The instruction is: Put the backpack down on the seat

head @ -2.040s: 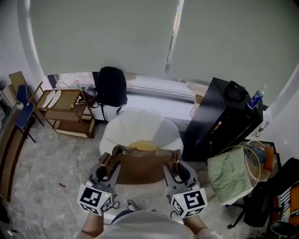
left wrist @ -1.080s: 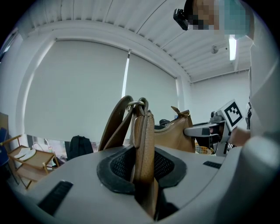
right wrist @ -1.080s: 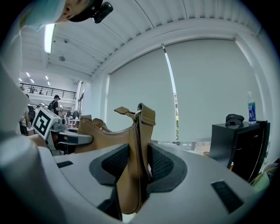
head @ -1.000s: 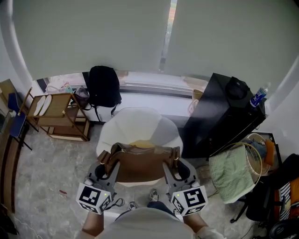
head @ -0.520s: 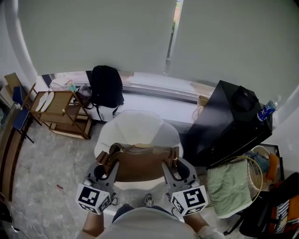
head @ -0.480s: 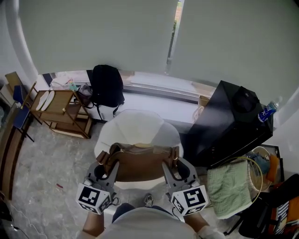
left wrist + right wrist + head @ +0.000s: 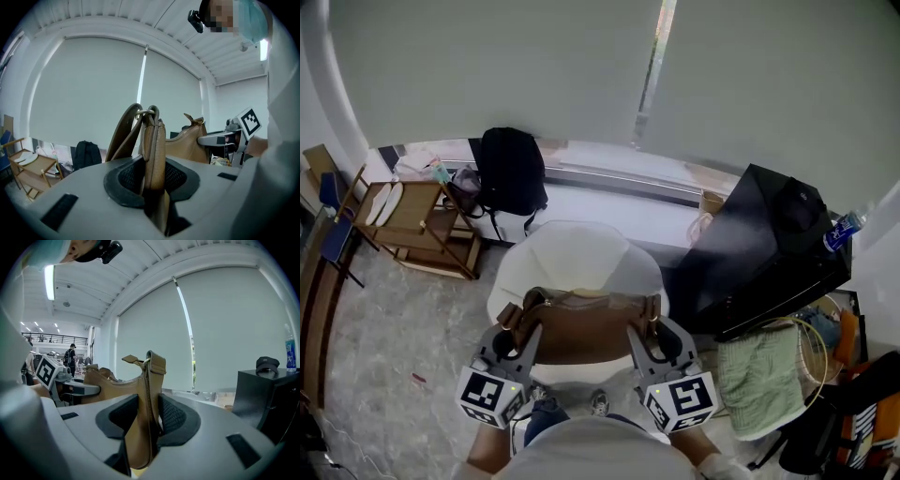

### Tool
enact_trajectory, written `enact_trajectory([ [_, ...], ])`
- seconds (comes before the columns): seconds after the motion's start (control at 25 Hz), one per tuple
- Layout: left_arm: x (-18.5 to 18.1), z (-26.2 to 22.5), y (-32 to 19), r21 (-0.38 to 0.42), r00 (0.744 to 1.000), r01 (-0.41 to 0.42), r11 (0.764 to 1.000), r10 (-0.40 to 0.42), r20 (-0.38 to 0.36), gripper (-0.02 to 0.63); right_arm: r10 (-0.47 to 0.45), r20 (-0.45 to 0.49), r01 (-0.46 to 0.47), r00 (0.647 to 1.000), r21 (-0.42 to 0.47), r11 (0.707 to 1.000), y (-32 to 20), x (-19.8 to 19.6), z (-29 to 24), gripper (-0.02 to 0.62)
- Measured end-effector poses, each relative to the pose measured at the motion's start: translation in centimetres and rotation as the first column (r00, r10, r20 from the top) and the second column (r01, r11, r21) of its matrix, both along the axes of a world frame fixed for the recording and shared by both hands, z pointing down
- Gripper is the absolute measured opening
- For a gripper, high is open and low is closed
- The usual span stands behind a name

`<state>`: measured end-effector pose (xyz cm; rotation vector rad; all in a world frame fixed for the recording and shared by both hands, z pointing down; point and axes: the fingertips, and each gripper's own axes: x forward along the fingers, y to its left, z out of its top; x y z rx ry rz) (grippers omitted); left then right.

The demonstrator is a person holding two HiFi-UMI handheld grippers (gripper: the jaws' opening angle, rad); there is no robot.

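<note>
A brown leather bag (image 7: 586,328) hangs between my two grippers, just above the front of a round white seat (image 7: 577,258). My left gripper (image 7: 523,325) is shut on the bag's left end, by the strap ring (image 7: 149,112). My right gripper (image 7: 643,323) is shut on the bag's right end (image 7: 149,380). In the left gripper view the pads (image 7: 126,176) press on the brown leather (image 7: 153,145). The bag's lower part and the seat's front edge are hidden behind the bag and my arms. A black backpack (image 7: 511,171) leans at the window behind the seat.
A tall black cabinet (image 7: 764,253) stands right of the seat, with a blue bottle (image 7: 842,228) on it. A wooden shelf cart (image 7: 417,225) is at the left. A wire basket with a green cloth (image 7: 759,361) sits at the right.
Both grippers and the brown bag have moved forward over the white seat and sunk a little. The grips on the bag's two ends look unchanged.
</note>
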<state>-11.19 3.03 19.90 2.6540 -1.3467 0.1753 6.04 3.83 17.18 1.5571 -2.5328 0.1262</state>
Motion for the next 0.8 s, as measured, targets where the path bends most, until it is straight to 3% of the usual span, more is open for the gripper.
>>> enact_trajectory([
  [0.56,-8.1,-0.7,-7.4,0.026,0.984,-0.18,0.983,0.18,0.014,0.095,0.193,0.009,-0.193,0.981,-0.015,0.981,-4.1,-8.6,-0.1,0.158],
  [0.8,-9.1,0.0,-9.5,0.015,0.98,-0.197,0.98,0.196,0.019,0.095,0.204,0.004,-0.204,0.979,-0.047,0.978,-5.7,-9.7,0.8,0.158],
])
